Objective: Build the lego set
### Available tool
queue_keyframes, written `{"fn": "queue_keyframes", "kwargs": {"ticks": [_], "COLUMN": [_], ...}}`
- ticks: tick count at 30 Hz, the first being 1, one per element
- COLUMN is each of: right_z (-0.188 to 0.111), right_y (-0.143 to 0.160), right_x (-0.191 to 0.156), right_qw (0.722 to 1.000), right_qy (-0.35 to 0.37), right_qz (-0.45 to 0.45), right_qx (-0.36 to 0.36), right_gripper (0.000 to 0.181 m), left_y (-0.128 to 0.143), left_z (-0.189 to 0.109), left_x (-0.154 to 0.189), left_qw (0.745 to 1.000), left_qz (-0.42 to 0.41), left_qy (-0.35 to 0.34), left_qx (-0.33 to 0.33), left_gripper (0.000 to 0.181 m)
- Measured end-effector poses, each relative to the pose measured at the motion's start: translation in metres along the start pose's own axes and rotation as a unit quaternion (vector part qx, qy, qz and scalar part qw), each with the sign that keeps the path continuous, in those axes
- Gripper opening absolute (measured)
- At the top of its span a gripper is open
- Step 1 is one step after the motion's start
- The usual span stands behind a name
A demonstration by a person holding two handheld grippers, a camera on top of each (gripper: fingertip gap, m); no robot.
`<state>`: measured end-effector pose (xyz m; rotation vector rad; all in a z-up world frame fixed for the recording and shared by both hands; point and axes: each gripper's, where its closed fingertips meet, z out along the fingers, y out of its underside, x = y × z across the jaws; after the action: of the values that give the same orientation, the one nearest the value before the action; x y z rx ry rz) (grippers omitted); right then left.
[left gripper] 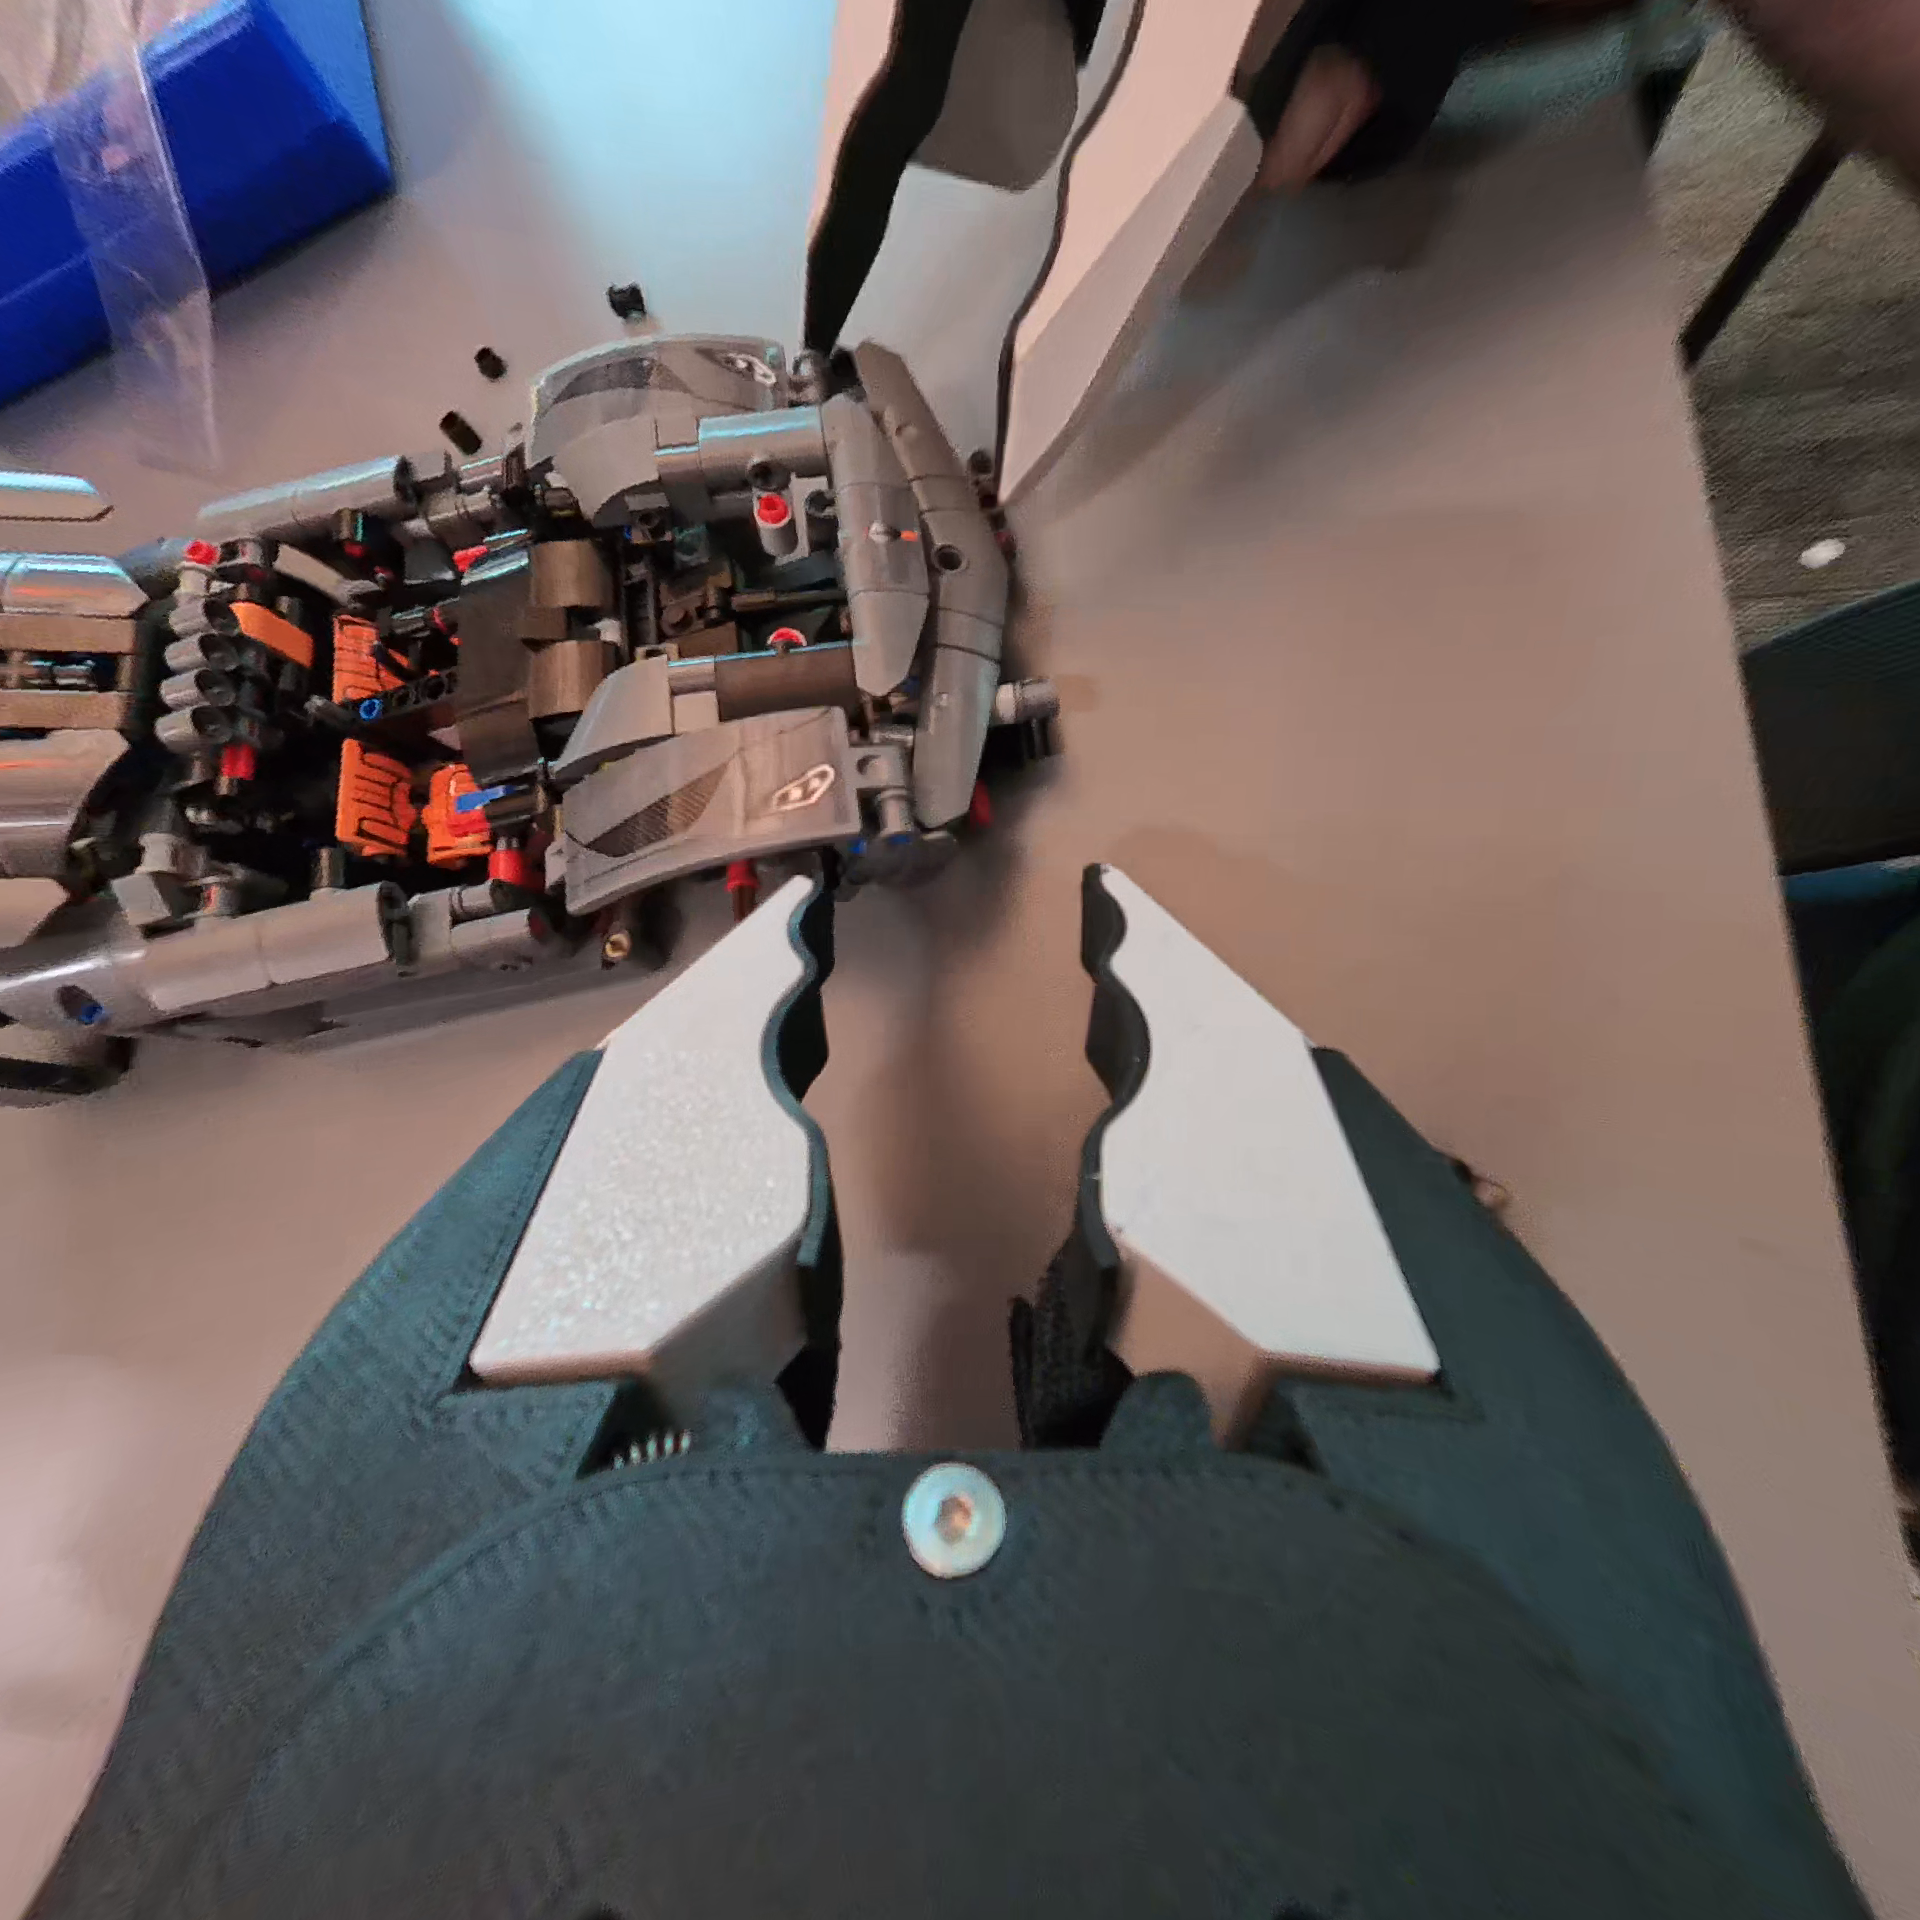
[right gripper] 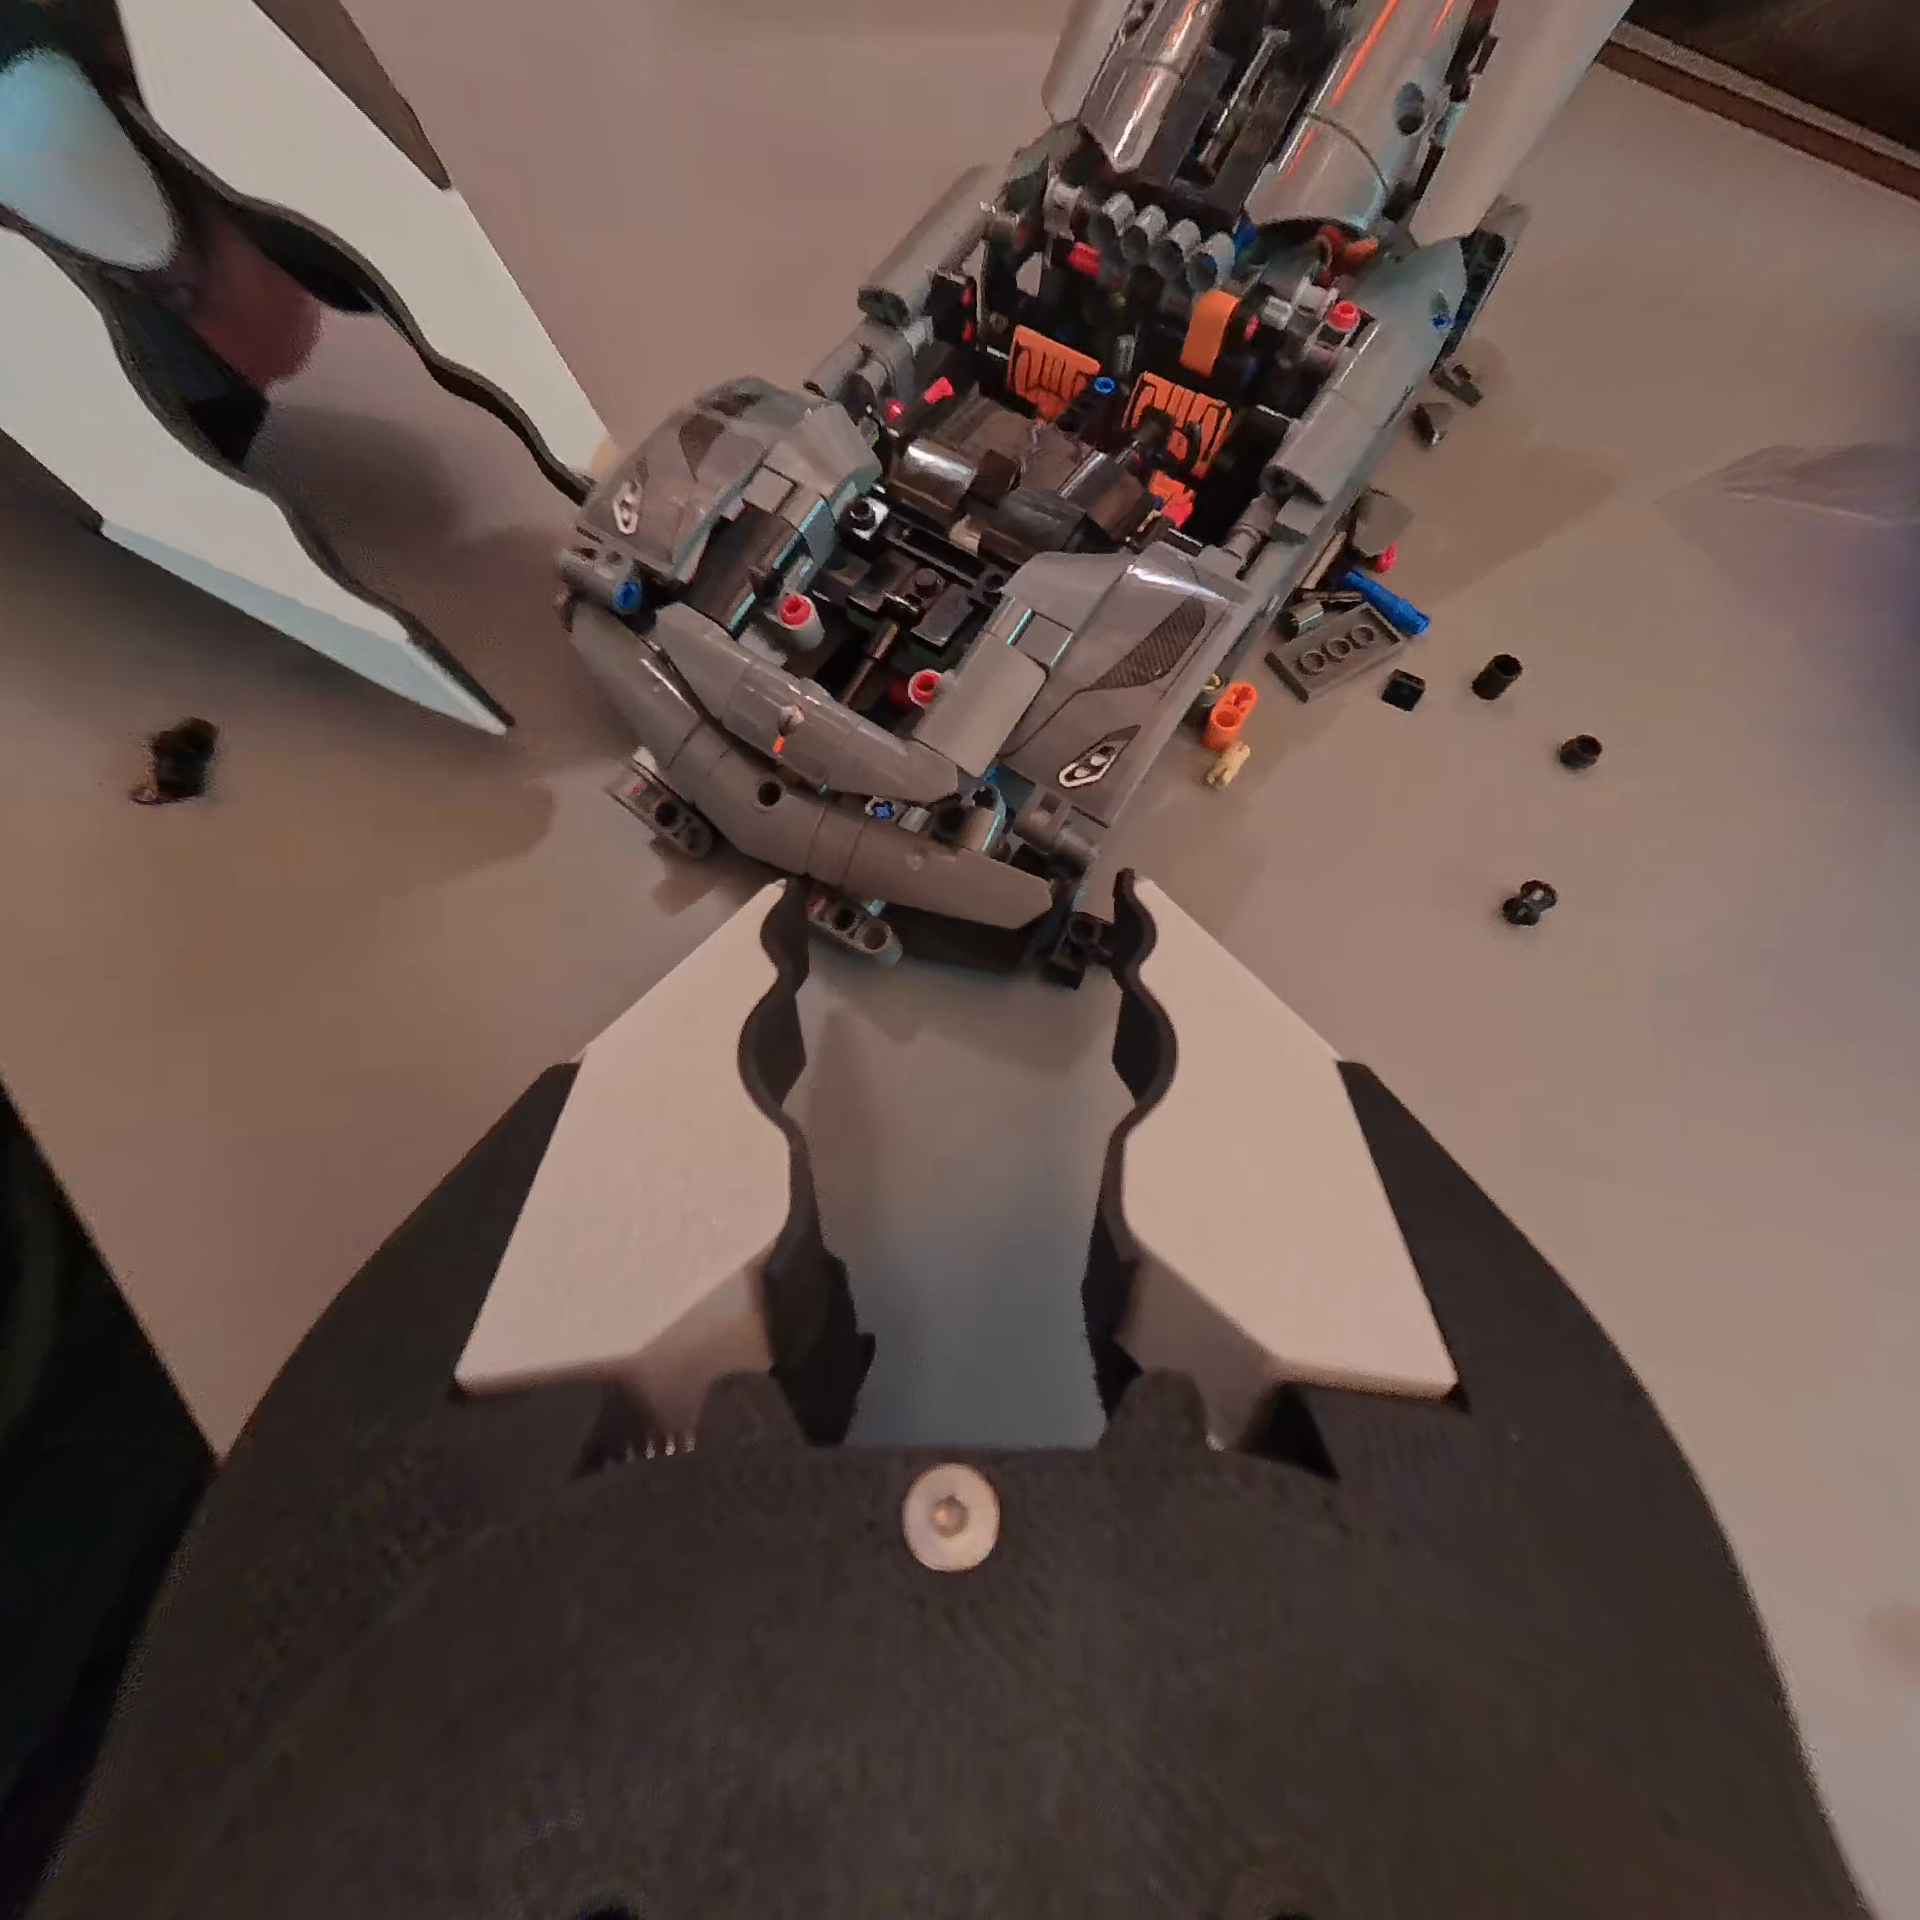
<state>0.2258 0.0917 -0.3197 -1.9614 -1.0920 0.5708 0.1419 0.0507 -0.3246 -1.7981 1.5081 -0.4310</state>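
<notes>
A partly built grey Lego car (left gripper: 582, 644) with orange seats and a chrome rear lies on the grey table; it also shows in the right wrist view (right gripper: 935, 540). My left gripper (left gripper: 951, 894) is open and empty, its left fingertip just beside the car's front fender. My right gripper (right gripper: 956, 894) is open, with its fingertips on either side of the car's front bumper (right gripper: 914, 862); I cannot tell whether they touch it. The right gripper's fingers (left gripper: 977, 125) reach the nose from the far side. The left gripper's fingers (right gripper: 312, 343) show at upper left.
Loose parts lie right of the car: a dark grey plate (right gripper: 1340, 649), an orange connector (right gripper: 1231, 712), a blue pin (right gripper: 1387, 603) and black pins (right gripper: 1496, 675). A black piece (right gripper: 177, 764) lies left. A blue bin (left gripper: 208, 177), a clear bag (left gripper: 145, 291) and a gloved hand (left gripper: 1340, 104) show. From the left gripper's tips to the black piece (right gripper: 177, 764) is close to 8 cm.
</notes>
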Motion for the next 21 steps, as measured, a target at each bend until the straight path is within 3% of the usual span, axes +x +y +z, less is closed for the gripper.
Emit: {"fn": "queue_keyframes", "kwargs": {"ticks": [1, 4, 7, 14, 18, 21], "right_z": [-0.002, -0.009, -0.014, -0.007, -0.008, -0.006], "right_y": [-0.001, 0.000, -0.003, -0.002, 0.004, 0.003], "right_x": [-0.001, -0.003, -0.010, -0.022, -0.021, -0.032], "right_qw": [1.000, 1.000, 0.999, 0.997, 0.993, 0.993], "right_qy": [0.000, 0.021, 0.029, 0.056, 0.089, 0.067], "right_qz": [0.005, 0.000, 0.004, 0.057, 0.073, 0.091], "right_qx": [0.003, 0.008, 0.014, 0.010, -0.014, -0.019], "right_gripper": [0.058, 0.058, 0.059, 0.068, 0.068, 0.065], "left_y": [-0.002, -0.005, -0.002, -0.023, -0.020, -0.014], "left_z": [-0.004, -0.021, -0.038, -0.073, -0.057, -0.029], "left_x": [0.001, -0.007, -0.032, -0.155, -0.229, -0.251], "left_qw": [1.000, 0.999, 1.000, 0.988, 0.980, 0.982], "left_qz": [-0.014, -0.028, -0.014, -0.064, -0.127, -0.157], "left_qy": [0.013, 0.024, -0.012, -0.118, -0.129, -0.083], "left_qx": [0.012, 0.034, 0.024, 0.081, 0.086, 0.071], "left_gripper": [0.046, 0.046, 0.047, 0.054, 0.064, 0.070]}}
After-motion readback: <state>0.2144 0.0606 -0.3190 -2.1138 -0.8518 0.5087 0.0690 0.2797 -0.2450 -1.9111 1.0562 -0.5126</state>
